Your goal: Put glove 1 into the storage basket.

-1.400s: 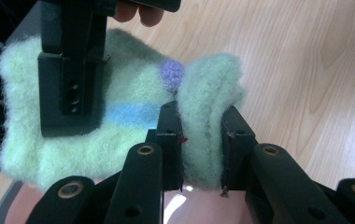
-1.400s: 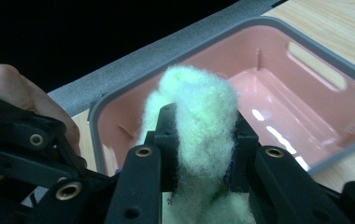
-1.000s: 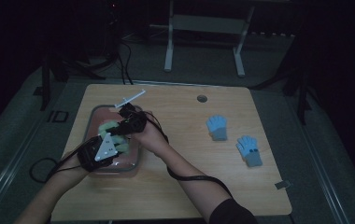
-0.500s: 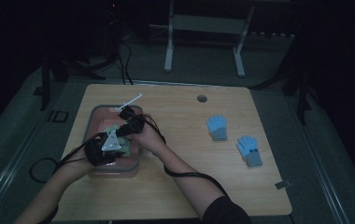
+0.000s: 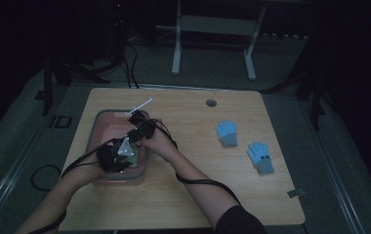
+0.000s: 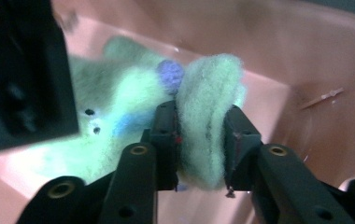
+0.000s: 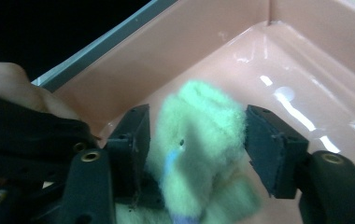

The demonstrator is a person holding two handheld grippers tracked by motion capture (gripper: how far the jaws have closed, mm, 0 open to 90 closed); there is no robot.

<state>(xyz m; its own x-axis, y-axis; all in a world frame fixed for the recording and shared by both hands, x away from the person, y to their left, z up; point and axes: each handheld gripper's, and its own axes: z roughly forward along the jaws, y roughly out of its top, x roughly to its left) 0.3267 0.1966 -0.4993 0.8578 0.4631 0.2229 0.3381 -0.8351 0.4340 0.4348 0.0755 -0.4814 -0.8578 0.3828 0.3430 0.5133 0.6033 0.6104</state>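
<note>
Green glove in the pink tub

Left of centre in the high view, both tools meet inside the pink tub (image 5: 98, 129). The left hand-held gripper (image 6: 201, 140) pinches a fold of the green glove (image 6: 119, 107), its jaws just easing; the right hand-held gripper (image 7: 196, 140) has just been opening, released, pads off the glove between them.

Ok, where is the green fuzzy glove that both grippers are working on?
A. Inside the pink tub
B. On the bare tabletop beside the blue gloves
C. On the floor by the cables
A: the green glove lies against the pink tub wall, the left gripper pinching it.
</note>
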